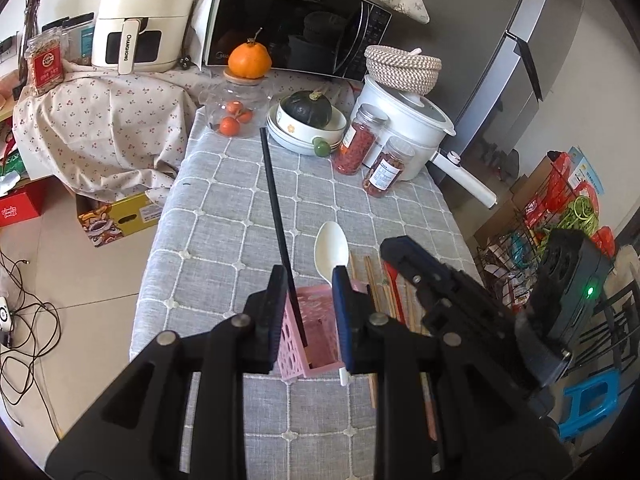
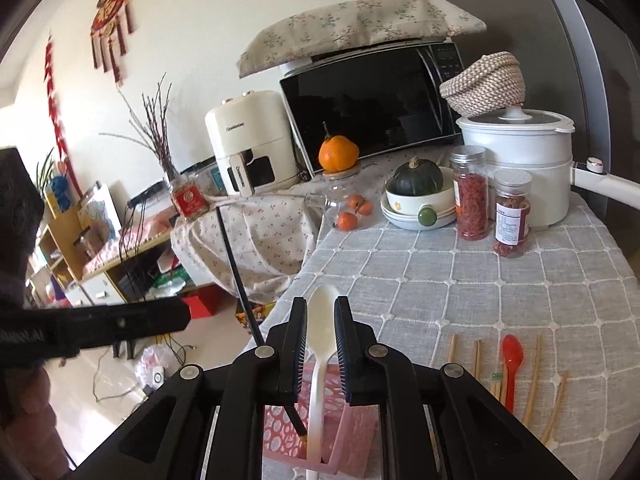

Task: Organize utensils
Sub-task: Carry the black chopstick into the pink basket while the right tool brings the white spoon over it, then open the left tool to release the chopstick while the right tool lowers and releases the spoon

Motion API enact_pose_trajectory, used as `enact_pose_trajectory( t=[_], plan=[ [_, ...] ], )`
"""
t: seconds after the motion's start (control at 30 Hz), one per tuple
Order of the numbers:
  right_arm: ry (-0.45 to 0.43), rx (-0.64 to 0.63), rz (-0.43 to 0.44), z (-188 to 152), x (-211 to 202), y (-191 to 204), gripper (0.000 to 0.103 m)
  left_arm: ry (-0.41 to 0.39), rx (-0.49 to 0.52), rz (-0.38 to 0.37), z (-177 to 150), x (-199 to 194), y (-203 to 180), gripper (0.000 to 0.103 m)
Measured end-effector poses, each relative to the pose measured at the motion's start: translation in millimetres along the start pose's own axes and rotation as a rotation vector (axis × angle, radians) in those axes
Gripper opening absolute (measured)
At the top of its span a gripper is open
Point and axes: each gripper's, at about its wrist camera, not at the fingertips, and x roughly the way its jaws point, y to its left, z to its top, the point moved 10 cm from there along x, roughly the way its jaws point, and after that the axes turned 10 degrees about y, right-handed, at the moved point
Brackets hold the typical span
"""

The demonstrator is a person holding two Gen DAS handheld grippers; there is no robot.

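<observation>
Utensils going into a pink basket (image 1: 298, 332) on the gray-clothed bench (image 1: 224, 216).

The left hand-held gripper (image 1: 307, 312), fingers apart, straddles the basket holding a black stick (image 1: 280, 216); the right hand-held gripper (image 2: 320, 344) clamps the white spoon (image 2: 321, 344) above it; chopsticks (image 2: 534, 376) and a red spoon (image 2: 512, 356) lie at 3 o'clock.

Pretty lived-in kitchen corner. The surface (image 2: 460, 280) wears a grey checked cloth, and a black microwave (image 2: 372, 104) sits at its far end under a floral pillow (image 2: 360, 28). Left of the microwave there's a cream air fryer (image 2: 250, 140); right of it, a grey fridge (image 1: 532, 60). Beige floor tiles (image 1: 80, 280), daylight on white walls.
</observation>
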Motion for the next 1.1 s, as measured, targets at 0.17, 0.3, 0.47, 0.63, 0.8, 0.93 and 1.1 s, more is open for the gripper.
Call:
enact_pose_trajectory(
  t=[0.17, 0.3, 0.47, 0.63, 0.8, 0.93, 1.1],
  plan=[
    [-0.019, 0.060, -0.031, 15.9, -28.0, -21.7, 0.035, 0.004, 0.038, 0.002, -2.9, 1.3, -11.7, 0.024],
    [0.044, 0.066, -0.002, 10.5, -25.2, -22.1, 0.037, 0.013, 0.055, 0.020, -5.5, 5.6, -15.6, 0.024],
    [0.290, -0.048, 0.025, -21.7, 23.3, 3.6, 0.037, 0.018, 0.037, 0.021, -5.5, 5.6, -12.6, 0.024],
    [0.348, -0.065, 0.026, -17.8, 45.4, 2.0, 0.066, 0.048, 0.026, 0.007, -10.4, 11.5, -9.2, 0.024],
    [0.416, 0.026, 0.133, -10.7, 70.3, -3.8, 0.066, 0.102, -0.022, -0.031, -17.4, 18.4, -3.6, 0.024],
    [0.446, 0.098, 0.235, -12.1, 83.2, -7.6, 0.042, 0.131, -0.036, -0.003, -22.1, 22.8, 3.6, 0.024],
    [0.409, 0.038, 0.264, -7.8, 80.2, -3.6, 0.019, 0.172, -0.037, 0.002, -28.0, 31.8, 5.5, 0.024]
  ],
)
